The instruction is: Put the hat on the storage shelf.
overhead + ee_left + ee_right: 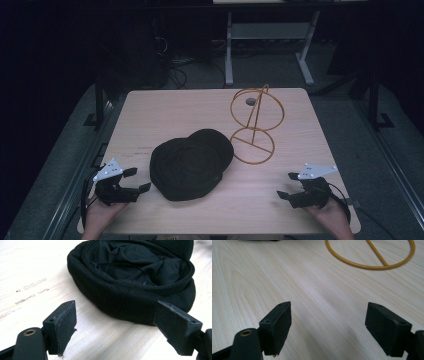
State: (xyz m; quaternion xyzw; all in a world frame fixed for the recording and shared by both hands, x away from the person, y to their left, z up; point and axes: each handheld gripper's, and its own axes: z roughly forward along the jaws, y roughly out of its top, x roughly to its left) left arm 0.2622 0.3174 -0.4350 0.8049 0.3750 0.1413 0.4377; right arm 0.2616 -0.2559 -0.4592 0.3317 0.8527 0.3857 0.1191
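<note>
Black fabric, soft and crumpled, makes up the hat, which lies opening-up at the middle of the pale wooden table, just ahead of my left fingers. Both left and right fingers stand wide apart, holding nothing. Dark floor and desk legs lie beyond. A yellow wire stand rises beside the hat, touching nothing.
</note>
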